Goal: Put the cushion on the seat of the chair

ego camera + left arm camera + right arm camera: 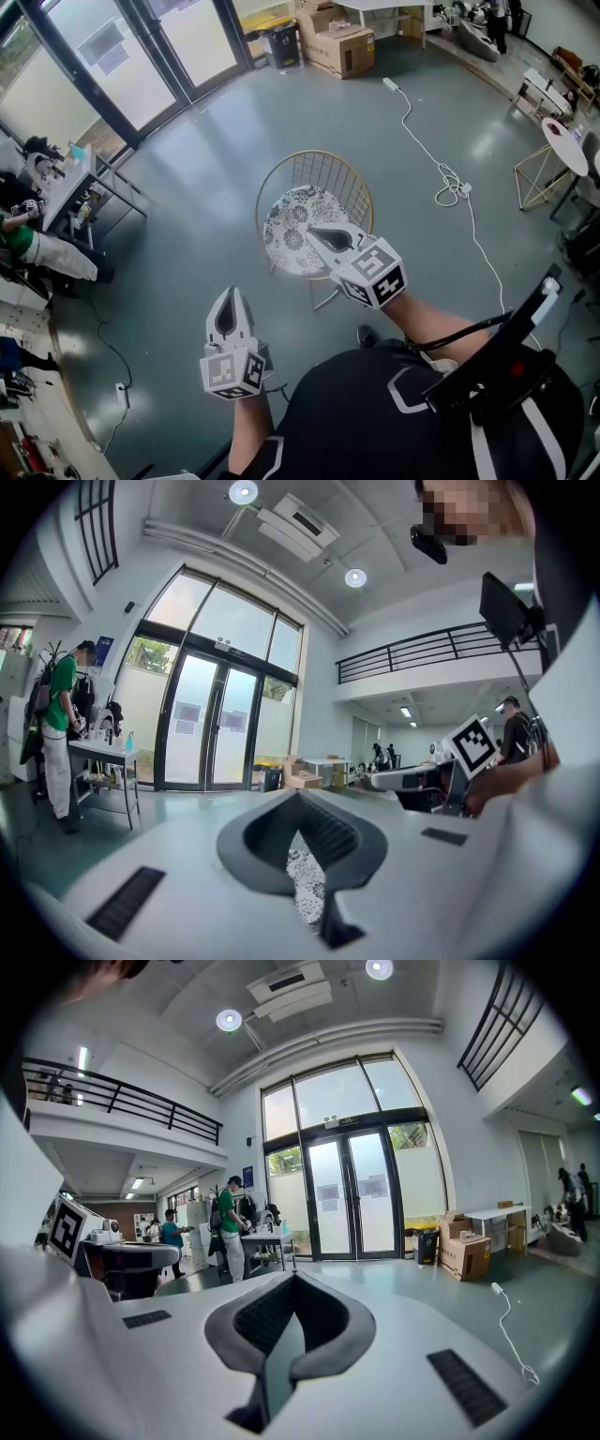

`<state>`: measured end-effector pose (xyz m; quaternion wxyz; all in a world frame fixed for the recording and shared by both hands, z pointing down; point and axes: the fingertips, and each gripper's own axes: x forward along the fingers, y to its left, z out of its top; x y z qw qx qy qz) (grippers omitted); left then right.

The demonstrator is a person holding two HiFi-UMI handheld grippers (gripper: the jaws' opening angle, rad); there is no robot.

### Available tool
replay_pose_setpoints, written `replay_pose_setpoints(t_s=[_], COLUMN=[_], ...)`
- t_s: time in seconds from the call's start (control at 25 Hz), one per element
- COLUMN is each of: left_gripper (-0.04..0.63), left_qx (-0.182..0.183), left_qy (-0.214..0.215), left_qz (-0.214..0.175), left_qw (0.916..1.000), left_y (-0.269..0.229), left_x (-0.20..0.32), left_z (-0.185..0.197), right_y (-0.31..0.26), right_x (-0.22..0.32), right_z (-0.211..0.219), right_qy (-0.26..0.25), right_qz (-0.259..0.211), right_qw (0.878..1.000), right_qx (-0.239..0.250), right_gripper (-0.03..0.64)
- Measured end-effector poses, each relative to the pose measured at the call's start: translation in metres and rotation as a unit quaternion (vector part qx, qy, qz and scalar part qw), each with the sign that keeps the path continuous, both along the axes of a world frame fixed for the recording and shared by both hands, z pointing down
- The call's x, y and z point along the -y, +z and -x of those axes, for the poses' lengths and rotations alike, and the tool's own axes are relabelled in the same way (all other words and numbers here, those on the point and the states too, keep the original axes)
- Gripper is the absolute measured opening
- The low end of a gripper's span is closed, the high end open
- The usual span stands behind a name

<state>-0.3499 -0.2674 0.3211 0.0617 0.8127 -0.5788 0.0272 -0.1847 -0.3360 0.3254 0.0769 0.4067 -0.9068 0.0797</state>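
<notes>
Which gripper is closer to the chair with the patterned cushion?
Right. In the head view the right gripper overlaps the near edge of the cushion on the chair. The left gripper is apart from it, over bare floor.

So the round cushion (298, 230), white with a dark flowery print, is lying flat on the seat of the gold wire-backed chair (323, 173), which stands upright on the grey floor (216, 141) around mid-frame in the head view.
</notes>
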Motion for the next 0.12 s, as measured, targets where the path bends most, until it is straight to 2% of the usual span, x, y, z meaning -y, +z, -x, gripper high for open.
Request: replay_pose_setpoints(t_s=[0.12], left_gripper=[0.009], left_qx=[-0.003], left_qy=[-0.001], left_qz=[0.002], left_qw=[1.0000], left_y=[0.0012], left_x=[0.0009], left_z=[0.0031], right_y=[0.0012], right_x=[0.0008], right_z=[0.0043], right_qy=[-0.001], right_qz=[0.000], right_qw=[1.000], right_qx=[-0.002], right_gripper=[0.009])
